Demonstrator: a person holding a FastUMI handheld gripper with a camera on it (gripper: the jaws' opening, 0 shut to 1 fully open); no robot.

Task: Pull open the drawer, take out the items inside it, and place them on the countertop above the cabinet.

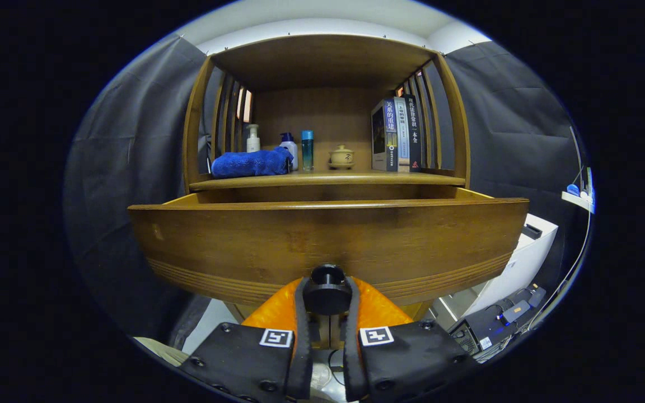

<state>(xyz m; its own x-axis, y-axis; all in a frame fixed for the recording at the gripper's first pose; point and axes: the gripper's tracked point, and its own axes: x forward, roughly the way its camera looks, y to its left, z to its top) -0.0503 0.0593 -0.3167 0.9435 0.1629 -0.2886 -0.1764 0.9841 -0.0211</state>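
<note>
Drawer of brown wood, pulled out under the countertop, long front running crosswise to the fingers, gripper clenched on its dark round knob, blue towel, bottles and books above.

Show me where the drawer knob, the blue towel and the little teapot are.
drawer knob [327, 290], gripper view, its round dark face, clamped between the jaws.
blue towel [251, 163], gripper view, middle of the folded bundle on the countertop.
teapot [341, 157], gripper view, its rounded body beside the bottles.
</note>
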